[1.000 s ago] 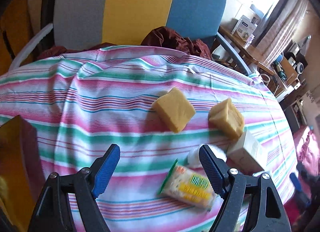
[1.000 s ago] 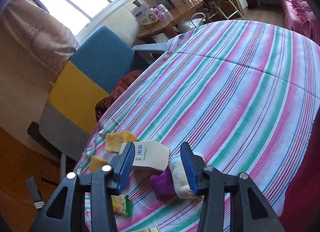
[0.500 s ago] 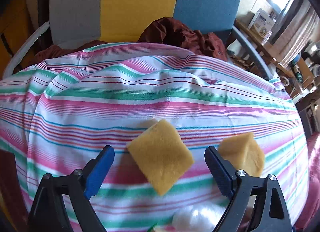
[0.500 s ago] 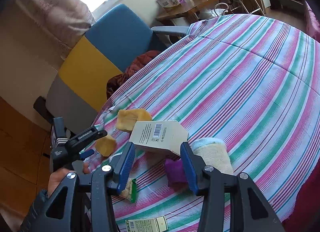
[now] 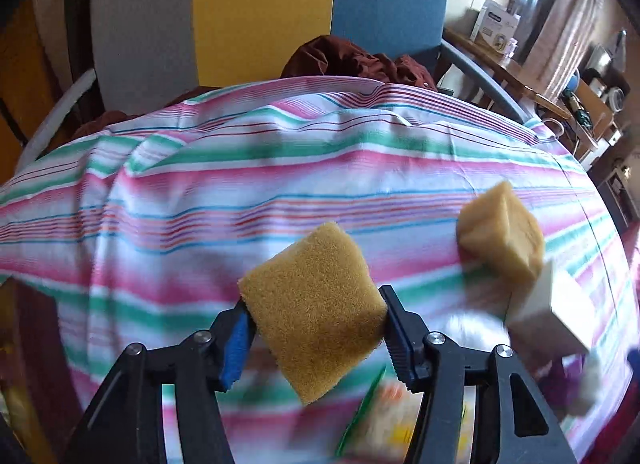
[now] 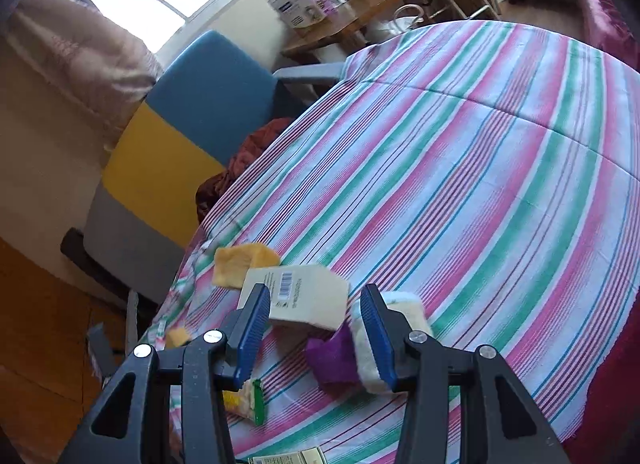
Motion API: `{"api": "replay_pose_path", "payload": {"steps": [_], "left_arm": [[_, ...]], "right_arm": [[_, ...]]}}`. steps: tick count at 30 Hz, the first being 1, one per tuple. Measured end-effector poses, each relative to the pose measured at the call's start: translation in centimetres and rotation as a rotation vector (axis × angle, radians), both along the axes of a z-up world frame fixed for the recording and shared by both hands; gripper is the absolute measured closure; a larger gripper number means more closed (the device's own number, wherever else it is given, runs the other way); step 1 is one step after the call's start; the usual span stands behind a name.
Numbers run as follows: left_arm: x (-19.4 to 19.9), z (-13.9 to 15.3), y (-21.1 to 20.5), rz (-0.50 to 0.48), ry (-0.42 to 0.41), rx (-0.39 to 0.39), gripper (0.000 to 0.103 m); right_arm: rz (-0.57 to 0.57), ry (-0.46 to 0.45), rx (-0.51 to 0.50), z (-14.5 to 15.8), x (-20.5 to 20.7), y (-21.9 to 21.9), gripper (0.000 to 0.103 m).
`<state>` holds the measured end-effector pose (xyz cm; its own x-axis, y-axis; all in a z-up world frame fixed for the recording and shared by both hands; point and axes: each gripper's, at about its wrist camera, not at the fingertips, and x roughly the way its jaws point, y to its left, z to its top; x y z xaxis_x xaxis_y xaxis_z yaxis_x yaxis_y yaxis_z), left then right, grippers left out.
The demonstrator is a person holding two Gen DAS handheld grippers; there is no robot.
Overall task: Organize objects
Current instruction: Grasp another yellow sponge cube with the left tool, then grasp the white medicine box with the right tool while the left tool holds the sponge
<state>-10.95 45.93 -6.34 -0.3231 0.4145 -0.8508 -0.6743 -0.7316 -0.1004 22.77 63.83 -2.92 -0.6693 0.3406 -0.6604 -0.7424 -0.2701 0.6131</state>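
Observation:
My left gripper is shut on a yellow sponge and holds it above the striped tablecloth. A second yellow sponge lies to the right, next to a white carton. My right gripper is open and empty, with the carton just beyond its fingers. A purple cloth and a cream towel roll lie by its right finger. The second sponge shows behind the carton in the right wrist view.
A snack packet lies under the left gripper; it also shows in the right wrist view. A blue, yellow and grey chair with a dark red cloth stands behind the table. A boxed item lies at the near edge.
My left gripper moved forward over the sponge, closed on it and lifted it off the cloth. My right gripper drifted slightly and stayed open.

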Motion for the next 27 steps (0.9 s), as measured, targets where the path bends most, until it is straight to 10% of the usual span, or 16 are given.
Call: {"api": "replay_pose_path", "payload": {"steps": [13, 20, 27], "left_arm": [[9.9, 0.5, -9.7, -0.124, 0.053, -0.01, 0.043], [13.8, -0.7, -10.8, -0.206, 0.07, -0.019, 0.043], [13.3, -2.4, -10.7, -0.201, 0.019, -0.014, 0.043]], "right_arm": [[0.022, -0.131, -0.02, -1.5, -1.4, 0.5, 0.055], [0.297, 0.052, -0.002, 0.0, -4.9, -1.6, 0.055], [0.306, -0.224, -0.069, -3.3, -7.1, -1.9, 0.056]]}}
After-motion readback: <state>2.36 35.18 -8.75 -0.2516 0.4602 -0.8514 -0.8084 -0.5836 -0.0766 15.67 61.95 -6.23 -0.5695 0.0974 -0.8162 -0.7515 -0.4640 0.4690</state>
